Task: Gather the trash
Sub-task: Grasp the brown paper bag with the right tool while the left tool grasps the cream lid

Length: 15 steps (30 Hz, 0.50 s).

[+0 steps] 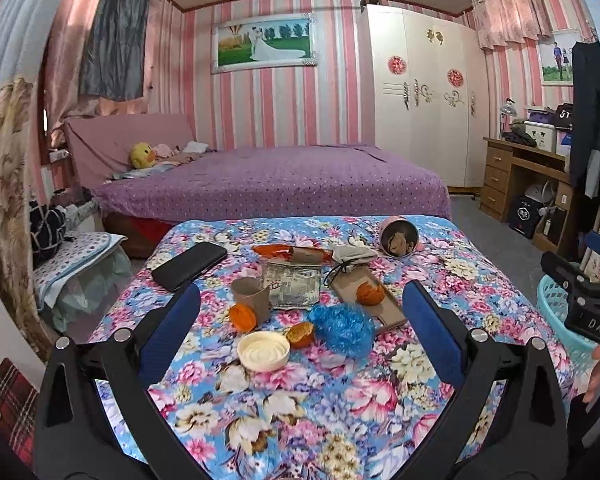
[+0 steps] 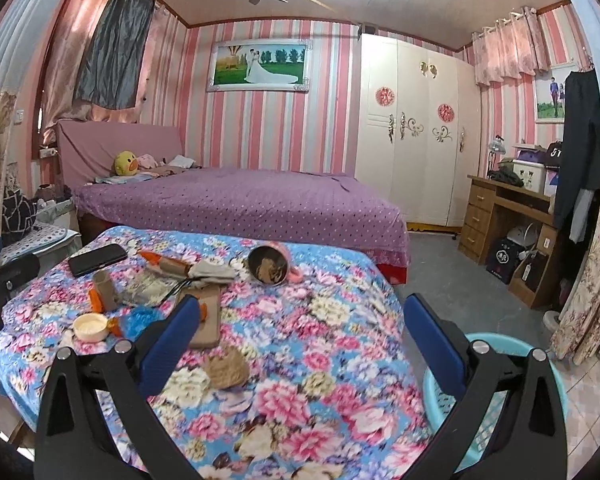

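A floral cloth covers the table (image 1: 300,400). On it lie a crushed brown paper cup (image 1: 252,294), orange peels (image 1: 300,334), a crumpled blue plastic wrap (image 1: 342,328), a white lid (image 1: 263,351) and an orange wrapper (image 1: 284,252). My left gripper (image 1: 300,320) is open and empty, just short of this litter. My right gripper (image 2: 300,340) is open and empty over the table's right part, with a crumpled brown paper (image 2: 226,366) between its fingers' line of sight. A turquoise basket (image 2: 496,400) stands on the floor at the right.
A black phone (image 1: 190,264), banknotes (image 1: 294,286), a brown phone case (image 1: 376,304) with a peel on it, a grey cloth (image 1: 352,254) and a tipped pink mug (image 1: 398,236) also lie on the table. A purple bed (image 1: 276,180) stands behind.
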### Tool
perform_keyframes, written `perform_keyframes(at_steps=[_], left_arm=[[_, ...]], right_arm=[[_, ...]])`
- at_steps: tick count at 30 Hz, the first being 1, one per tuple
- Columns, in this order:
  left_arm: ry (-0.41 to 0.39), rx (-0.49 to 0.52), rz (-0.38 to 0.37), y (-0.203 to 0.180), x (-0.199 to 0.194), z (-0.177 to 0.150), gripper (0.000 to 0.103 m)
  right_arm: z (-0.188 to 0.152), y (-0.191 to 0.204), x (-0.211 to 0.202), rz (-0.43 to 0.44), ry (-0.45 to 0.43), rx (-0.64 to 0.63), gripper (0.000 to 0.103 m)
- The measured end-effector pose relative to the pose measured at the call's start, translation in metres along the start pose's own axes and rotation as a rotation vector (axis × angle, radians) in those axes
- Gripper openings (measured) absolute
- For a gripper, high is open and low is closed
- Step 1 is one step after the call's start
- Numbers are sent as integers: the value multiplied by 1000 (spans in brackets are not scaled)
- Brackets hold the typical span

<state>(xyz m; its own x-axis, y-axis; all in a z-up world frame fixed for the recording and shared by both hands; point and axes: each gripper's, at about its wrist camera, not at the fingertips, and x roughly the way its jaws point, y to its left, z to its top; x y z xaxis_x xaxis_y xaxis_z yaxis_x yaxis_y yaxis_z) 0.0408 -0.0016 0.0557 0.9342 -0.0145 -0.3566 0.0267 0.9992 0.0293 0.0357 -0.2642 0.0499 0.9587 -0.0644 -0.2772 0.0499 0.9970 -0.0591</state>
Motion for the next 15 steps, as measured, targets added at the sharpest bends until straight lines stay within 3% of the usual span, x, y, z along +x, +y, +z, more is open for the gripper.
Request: perform_keyframes(at_steps=[8, 15], left_arm=[[19, -31, 14, 12, 32, 8, 98], [99, -66, 60, 33, 74, -19, 98]], right_arm=[[-2, -17, 41, -48, 49, 8, 99], [-27, -16, 68, -13, 98, -4, 99]])
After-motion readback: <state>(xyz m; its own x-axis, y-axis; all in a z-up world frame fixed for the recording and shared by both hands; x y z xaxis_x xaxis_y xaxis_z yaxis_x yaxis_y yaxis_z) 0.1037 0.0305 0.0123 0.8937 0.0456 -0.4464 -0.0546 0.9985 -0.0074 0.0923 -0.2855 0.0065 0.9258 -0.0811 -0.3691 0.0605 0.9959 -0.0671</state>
